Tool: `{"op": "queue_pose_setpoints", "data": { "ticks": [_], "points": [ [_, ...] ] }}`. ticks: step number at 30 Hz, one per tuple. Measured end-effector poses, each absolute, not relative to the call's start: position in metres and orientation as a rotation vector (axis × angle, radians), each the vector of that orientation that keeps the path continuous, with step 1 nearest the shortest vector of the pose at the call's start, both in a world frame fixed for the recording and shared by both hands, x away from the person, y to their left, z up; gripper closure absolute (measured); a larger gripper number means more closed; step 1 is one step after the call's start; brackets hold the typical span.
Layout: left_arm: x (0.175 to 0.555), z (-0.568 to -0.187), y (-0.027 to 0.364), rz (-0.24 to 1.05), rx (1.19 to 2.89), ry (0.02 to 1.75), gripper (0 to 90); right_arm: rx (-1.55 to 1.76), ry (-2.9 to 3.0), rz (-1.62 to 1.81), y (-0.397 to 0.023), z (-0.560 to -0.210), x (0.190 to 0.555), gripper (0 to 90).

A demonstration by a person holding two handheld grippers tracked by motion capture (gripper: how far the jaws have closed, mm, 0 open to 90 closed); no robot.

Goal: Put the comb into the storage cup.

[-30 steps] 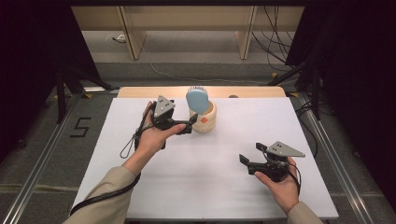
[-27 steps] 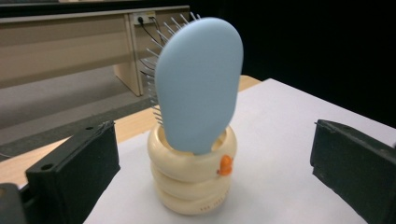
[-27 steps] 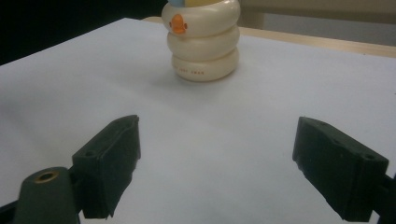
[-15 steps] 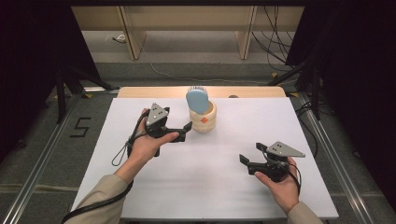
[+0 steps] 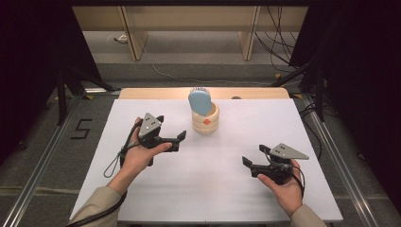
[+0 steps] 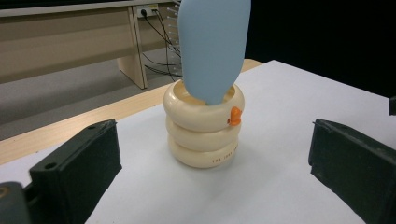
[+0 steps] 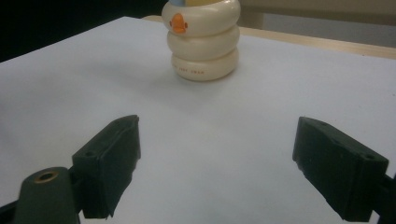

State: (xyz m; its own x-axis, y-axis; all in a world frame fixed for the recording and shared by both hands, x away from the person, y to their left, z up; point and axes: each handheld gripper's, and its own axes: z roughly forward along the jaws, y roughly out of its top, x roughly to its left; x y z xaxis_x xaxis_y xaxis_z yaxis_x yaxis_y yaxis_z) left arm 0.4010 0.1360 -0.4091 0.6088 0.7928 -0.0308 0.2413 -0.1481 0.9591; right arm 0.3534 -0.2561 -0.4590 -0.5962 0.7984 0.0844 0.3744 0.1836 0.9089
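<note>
Cream holder [image 5: 205,120], three stacked rings with a small orange mark [image 5: 206,121] on the top ring, upright on white table [image 5: 198,189], far half, near the middle of the width. Pale blue brush [image 5: 200,101] standing in holder, flat back toward the near side, rising well above the rim, leaning slightly left in high view; bristles just visible behind its top. Left gripper [image 5: 170,132] held in left hand [image 5: 137,156] above table, left of holder and a little nearer, jaws pointing right toward it; released, wide gap between jaws, nothing between them; near holder but apart from it. Cable loop hanging from left gripper onto table beside the wrist. In left gripper view: holder [image 6: 204,126] centred between the two black jaws and beyond them, brush [image 6: 212,46] running out of the top edge, orange mark [image 6: 235,116] facing right, fine print on bottom ring too small to read. Right gripper [image 5: 255,156] held in right hand [image 5: 283,187] low over near-right part of table, well apart from holder, jaws pointing left; released, jaws wide, empty. In right gripper view: holder [image 7: 204,39] far ahead, upper middle, orange mark [image 7: 178,22] facing camera, bare table between the jaws. Wooden strip along far table edge; grey floor with cables beyond.
</note>
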Motion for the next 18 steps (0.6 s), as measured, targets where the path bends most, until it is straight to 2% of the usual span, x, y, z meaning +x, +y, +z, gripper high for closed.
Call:
{"op": "queue_pose_setpoints", "data": {
  "ticks": [18],
  "points": [
    [0.385, -0.432, 0.158, 0.597, 1.708, 0.885, 2.1, 1.098, 2.055, 1.388, -0.256, -0.458, 0.353, 16.2]
  ]
}}
